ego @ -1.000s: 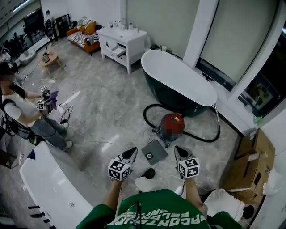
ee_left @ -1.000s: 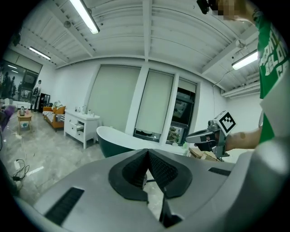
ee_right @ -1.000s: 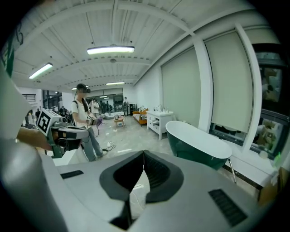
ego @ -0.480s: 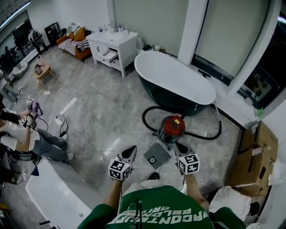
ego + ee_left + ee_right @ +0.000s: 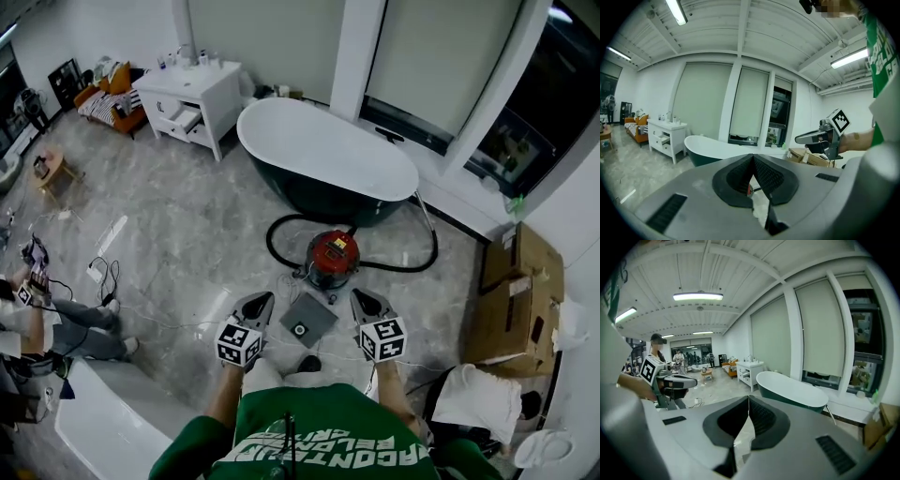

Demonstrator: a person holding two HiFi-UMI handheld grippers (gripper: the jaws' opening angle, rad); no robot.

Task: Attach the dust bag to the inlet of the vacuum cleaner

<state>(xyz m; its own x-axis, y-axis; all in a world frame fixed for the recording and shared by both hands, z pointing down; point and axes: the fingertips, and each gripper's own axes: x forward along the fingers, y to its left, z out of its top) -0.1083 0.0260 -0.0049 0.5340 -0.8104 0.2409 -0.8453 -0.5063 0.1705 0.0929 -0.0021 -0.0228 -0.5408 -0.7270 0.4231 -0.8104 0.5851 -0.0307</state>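
The dust bag [image 5: 308,319], a flat grey square with a round hole in its middle, lies on the marble floor [image 5: 197,234], not attached to anything. Just beyond it, on the far side, stands the red vacuum cleaner [image 5: 332,258], its black hose [image 5: 277,228] looping over the floor round it. The left claw [image 5: 260,300] hangs in the air left of the bag and the right claw [image 5: 361,298] right of it, both aimed towards the vacuum. Each claw has its jaws pressed together with nothing between them. Farther off is a dark bathtub [image 5: 323,159] with a white inside, and far left a white cabinet [image 5: 187,94]. Cardboard boxes [image 5: 520,291] sit at the right. A person [image 5: 56,319] sits on the floor at the left.
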